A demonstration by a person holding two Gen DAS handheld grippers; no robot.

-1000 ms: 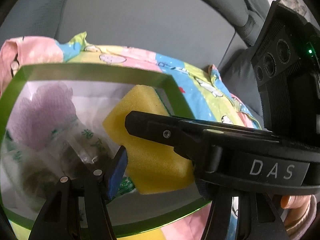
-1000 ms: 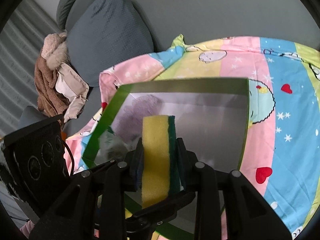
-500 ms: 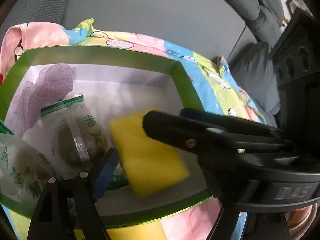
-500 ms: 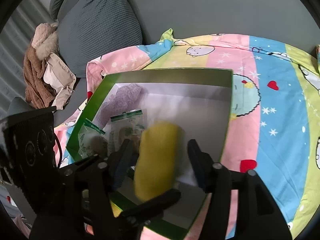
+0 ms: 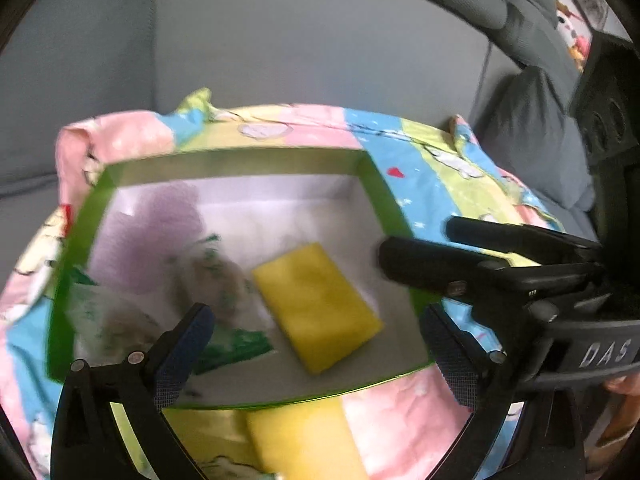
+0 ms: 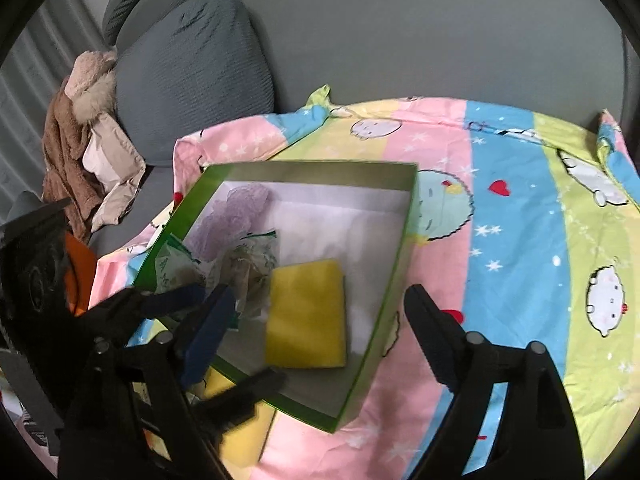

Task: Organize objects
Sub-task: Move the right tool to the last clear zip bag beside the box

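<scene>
Inside the green box [image 6: 394, 258], one yellow sponge [image 6: 306, 314] lies flat on the white floor toward the near wall, beside two clear packets with green print [image 6: 248, 264] and one purple mesh puff [image 6: 236, 216] at the far-left corner. Above the box, the left gripper [image 5: 316, 344] and the right gripper [image 6: 316, 328] stand wide with nothing pressed between their pads. A second ago the sponge stood upright, pinched in the right gripper's jaws; both grippers' jaws have just been opening, and it has dropped into the box.
</scene>
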